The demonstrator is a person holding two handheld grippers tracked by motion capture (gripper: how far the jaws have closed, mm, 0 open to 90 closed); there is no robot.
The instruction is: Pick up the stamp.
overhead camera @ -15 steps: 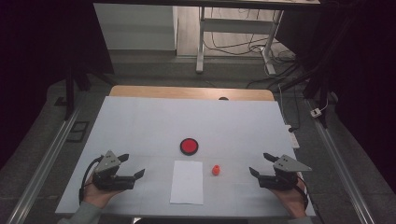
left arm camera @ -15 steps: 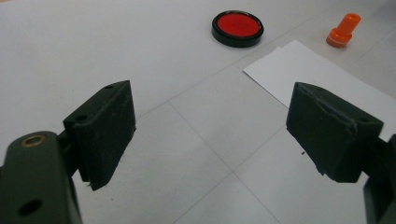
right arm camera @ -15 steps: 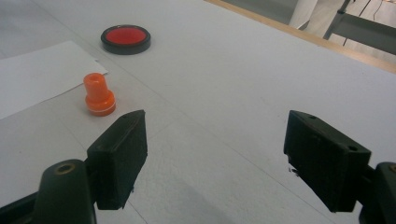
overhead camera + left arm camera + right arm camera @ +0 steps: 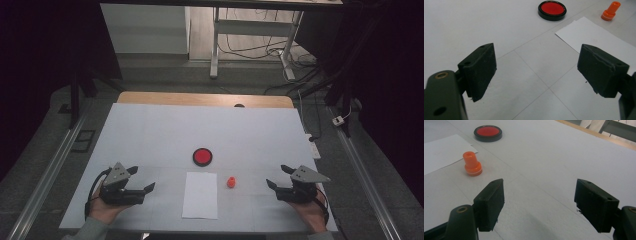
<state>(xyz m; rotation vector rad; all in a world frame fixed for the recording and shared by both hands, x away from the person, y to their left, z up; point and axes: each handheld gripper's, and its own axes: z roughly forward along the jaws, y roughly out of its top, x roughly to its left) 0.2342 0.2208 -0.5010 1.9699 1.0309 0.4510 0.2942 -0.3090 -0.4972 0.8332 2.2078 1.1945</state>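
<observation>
A small orange stamp (image 4: 231, 182) stands upright on the white table (image 4: 150, 130), just right of a white sheet of paper (image 4: 200, 194). Beyond them lies a round red ink pad in a black rim (image 4: 202, 156). My left gripper (image 4: 142, 180) rests at the near left, open, with bare table between its jaws; the left gripper view has the pad (image 4: 552, 9), stamp (image 4: 610, 11) and paper (image 4: 599, 32) ahead. My right gripper (image 4: 279, 176) rests at the near right, open and holding nothing; the stamp (image 4: 472, 164) stands ahead to its left, with the pad (image 4: 488, 132) farther off.
A wooden strip (image 4: 200, 99) edges the far side of the table. Metal rails (image 4: 45, 175) run along both sides on the floor. A desk frame with cables (image 4: 250, 45) stands beyond the table. A white power adapter (image 4: 341, 120) lies on the floor at right.
</observation>
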